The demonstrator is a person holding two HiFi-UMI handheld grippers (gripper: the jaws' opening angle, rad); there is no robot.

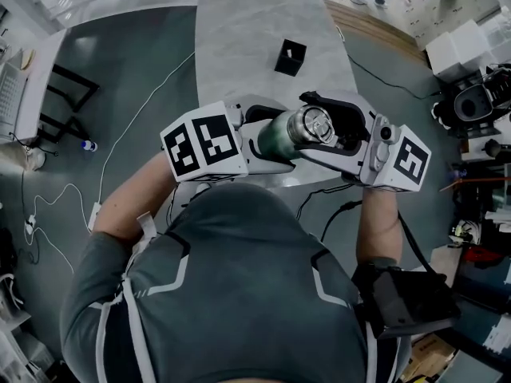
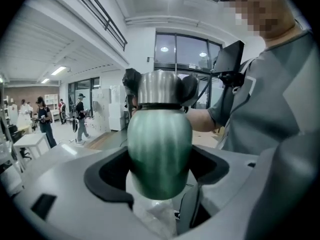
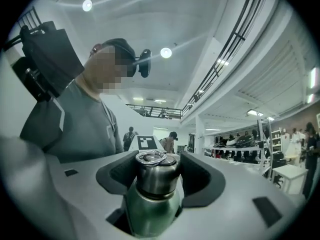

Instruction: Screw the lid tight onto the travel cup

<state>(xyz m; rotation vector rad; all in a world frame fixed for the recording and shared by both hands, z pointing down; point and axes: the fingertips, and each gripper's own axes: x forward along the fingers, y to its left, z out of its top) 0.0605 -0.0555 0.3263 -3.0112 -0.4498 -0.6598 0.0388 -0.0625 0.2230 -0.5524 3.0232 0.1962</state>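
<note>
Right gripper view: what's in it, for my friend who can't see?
The right tongs clamp the shiny steel lid on a green travel cup. Behind it is a person in a grey shirt, under bright ceiling lights.

travel cup (image 1: 279, 140): one
lid (image 1: 317, 126): one
grippers: two, left gripper (image 1: 268, 139) and right gripper (image 1: 330, 128)
black box (image 1: 290, 57): one, far side
table (image 1: 239, 30): one

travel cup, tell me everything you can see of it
The travel cup has a glossy green, metal-looking body with a rounded base. Its brushed steel lid has a wire ring lying flat on top, and a dark band marks the joint. The cup is held in mid-air, lying roughly level. The left gripper clamps the green body and the right gripper clamps the lid.
</note>
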